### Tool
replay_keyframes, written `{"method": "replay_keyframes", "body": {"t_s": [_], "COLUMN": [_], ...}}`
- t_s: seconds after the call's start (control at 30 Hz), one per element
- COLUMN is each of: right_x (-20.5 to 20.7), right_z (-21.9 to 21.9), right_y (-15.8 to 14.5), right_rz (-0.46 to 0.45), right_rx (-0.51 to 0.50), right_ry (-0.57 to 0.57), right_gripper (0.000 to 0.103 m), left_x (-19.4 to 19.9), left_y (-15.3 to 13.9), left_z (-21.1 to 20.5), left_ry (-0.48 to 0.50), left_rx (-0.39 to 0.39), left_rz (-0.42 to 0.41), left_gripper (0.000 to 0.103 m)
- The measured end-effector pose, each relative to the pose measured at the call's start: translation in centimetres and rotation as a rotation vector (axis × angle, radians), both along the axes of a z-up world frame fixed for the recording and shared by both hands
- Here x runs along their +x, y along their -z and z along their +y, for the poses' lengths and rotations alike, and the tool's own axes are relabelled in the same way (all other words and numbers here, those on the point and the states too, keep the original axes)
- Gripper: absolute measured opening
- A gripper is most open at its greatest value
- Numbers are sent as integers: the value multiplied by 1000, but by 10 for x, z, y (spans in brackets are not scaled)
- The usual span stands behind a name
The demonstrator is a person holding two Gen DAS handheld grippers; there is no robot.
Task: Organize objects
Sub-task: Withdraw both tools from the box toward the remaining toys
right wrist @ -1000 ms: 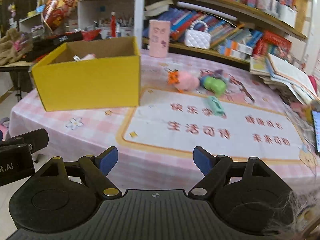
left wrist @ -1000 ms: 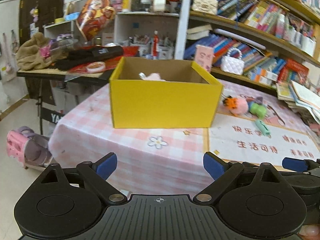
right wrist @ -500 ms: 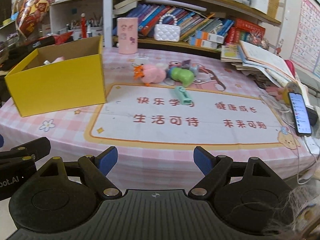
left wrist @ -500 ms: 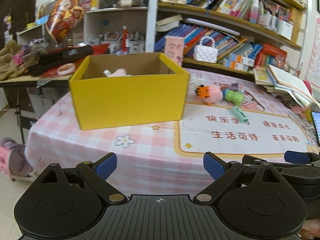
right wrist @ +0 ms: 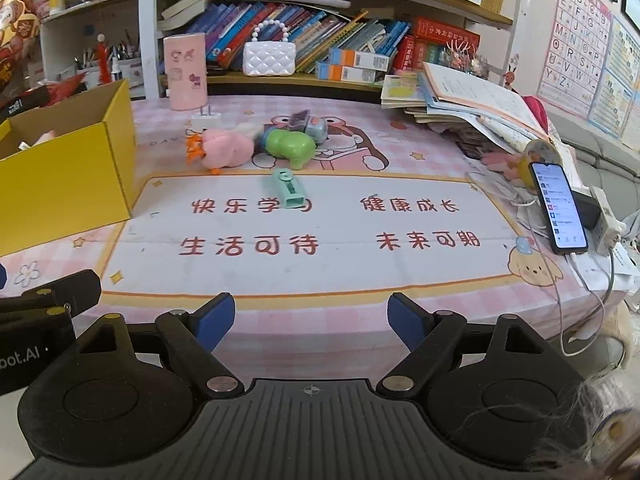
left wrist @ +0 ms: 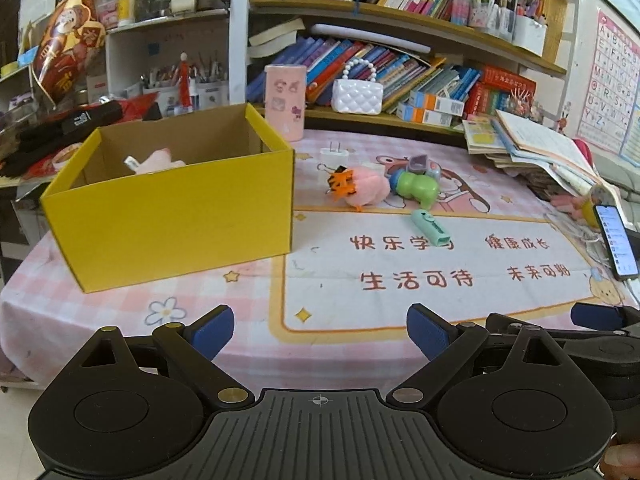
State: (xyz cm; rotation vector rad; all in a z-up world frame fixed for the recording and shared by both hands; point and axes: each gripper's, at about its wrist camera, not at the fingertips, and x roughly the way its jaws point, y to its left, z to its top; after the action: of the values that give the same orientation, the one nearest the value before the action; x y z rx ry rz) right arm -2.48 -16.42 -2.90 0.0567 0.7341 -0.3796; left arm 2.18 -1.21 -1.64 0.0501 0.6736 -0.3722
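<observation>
A yellow cardboard box (left wrist: pixel 172 216) stands open on the table's left, with a pink plush (left wrist: pixel 154 161) inside; it also shows in the right wrist view (right wrist: pixel 68 176). Right of it lie a pink plush toy (left wrist: pixel 362 190) (right wrist: pixel 228 148), a green toy (left wrist: pixel 418 189) (right wrist: pixel 290 147), a mint green stapler-like item (left wrist: pixel 431 227) (right wrist: pixel 290 189), a small grey toy (right wrist: pixel 308 122) and a white plug (left wrist: pixel 335 155). My left gripper (left wrist: pixel 320 332) is open and empty at the table's near edge. My right gripper (right wrist: pixel 311 318) is open and empty beside it.
A pink patterned cloth (right wrist: pixel 320 240) covers the table. A pink cup (right wrist: pixel 186 72) and white bag (right wrist: pixel 270 58) stand at the back. A phone (right wrist: pixel 558 208) with cables and stacked books (right wrist: pixel 472 100) lie at the right. Shelves of books stand behind.
Both grippers have swung to the right along the table's near edge, so the box now sits further left in each view. Both stayed open and empty.
</observation>
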Motion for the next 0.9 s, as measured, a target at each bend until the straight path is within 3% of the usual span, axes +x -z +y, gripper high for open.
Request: {"method": "replay_keyframes", "body": {"t_s": [0.43, 0.7, 0.9], "right_x": [53, 94, 124], "right_z": [-48, -77, -98], "right_y": [2, 7, 15], "right_rz": [24, 30, 32], "right_rx": [31, 49, 72], "right_ry": [-54, -149, -207], "right_gripper": [82, 78, 69], "left_x": [48, 82, 102], "left_y": [-2, -4, -9], "left_z": [-42, -74, -95], "left_ry": [-35, -71, -105], "left_rx": [-9, 7, 27], "left_rz": [16, 5, -11], "left_gripper": [95, 95, 95]}}
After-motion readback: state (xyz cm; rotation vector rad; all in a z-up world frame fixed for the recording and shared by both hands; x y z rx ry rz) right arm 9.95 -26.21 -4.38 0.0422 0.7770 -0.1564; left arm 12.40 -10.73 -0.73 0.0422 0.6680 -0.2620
